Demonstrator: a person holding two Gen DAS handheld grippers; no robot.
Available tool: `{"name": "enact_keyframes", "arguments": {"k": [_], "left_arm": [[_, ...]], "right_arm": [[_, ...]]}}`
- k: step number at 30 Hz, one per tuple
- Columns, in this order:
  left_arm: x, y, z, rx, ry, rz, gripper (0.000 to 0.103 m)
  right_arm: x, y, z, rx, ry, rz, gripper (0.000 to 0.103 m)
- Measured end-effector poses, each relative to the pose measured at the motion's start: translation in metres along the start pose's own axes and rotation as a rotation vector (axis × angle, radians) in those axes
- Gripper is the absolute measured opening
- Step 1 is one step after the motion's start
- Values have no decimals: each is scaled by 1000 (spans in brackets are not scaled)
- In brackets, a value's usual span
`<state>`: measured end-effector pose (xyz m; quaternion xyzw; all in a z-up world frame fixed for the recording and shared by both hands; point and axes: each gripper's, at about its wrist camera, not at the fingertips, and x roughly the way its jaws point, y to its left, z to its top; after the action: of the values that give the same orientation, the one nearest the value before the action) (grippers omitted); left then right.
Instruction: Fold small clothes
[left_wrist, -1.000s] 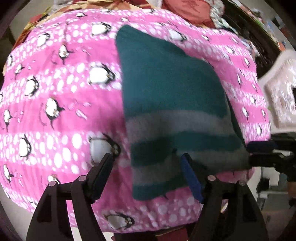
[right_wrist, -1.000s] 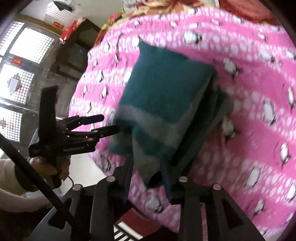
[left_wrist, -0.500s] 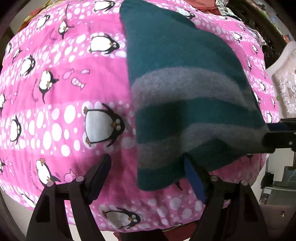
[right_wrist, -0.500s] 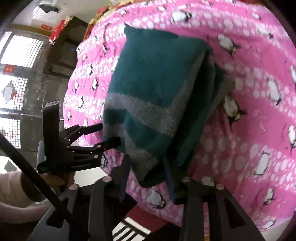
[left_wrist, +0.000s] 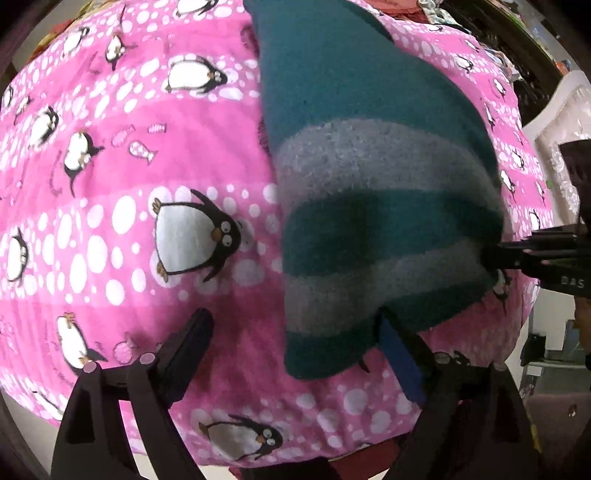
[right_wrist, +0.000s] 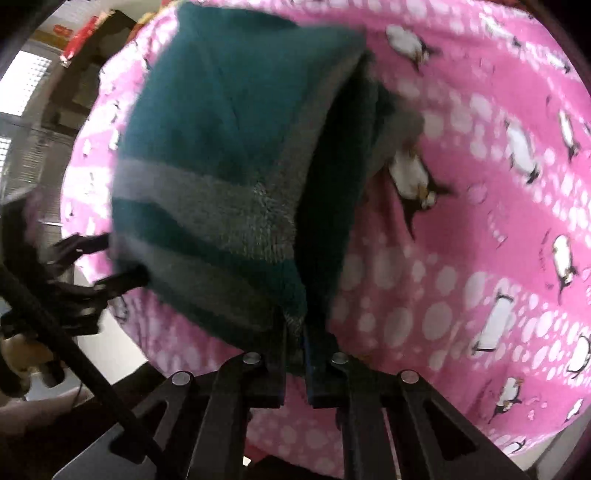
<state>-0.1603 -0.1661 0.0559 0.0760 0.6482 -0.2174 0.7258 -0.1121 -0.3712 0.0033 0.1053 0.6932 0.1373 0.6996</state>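
Pink fleece blanket (left_wrist: 110, 184), printed with white dots and penguins, covers the whole work surface in both wrist views.

Left gripper (left_wrist: 295, 343): black two-finger tool, pointing steeply down at the blanket. Its jaws are opening and stand wide apart. Left finger over bare pink fleece; right finger, with a blue pad, lies at the near edge of the garment, and the garment's lower left corner sits between the two. The pads do not press on the cloth.

Folded garment (left_wrist: 369, 166): teal knit with grey stripes, lying on the blanket right of centre in the left wrist view, long axis running away from the camera. Several layers show stacked along its right edge in the right wrist view (right_wrist: 229, 147); striped end nearest both grippers.

Right gripper (right_wrist: 294, 332): black two-finger tool, also aimed steeply down. Fingers drawn nearly together, clenched on the near corner of the garment, with a thin fold of grey and teal cloth pinched between the pads. In the left wrist view its tip (left_wrist: 495, 256) meets the garment's right edge.

Hand (right_wrist: 22, 354): partly seen at the far left of the right wrist view, blurred, behind the left gripper's frame.
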Motion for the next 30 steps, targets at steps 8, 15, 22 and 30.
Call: {"name": "enact_keyframes", "arguments": {"k": [8,15,22,30], "left_arm": [[-52,-6,17,-35,-109,43,89],[-70,-17,51,-94,-185,161,89],[-69,-26,57,-146,-165,184,89],[-67,-24,56,-156,-141,224,89]], "right_arm": [[-53,5,3,-11,-62,48,22],[-85,36,13,-11,-265,-61,46],[-79,48,15,45,-302,-110,50],[-89,42,15,68,-337,-172,66]]}}
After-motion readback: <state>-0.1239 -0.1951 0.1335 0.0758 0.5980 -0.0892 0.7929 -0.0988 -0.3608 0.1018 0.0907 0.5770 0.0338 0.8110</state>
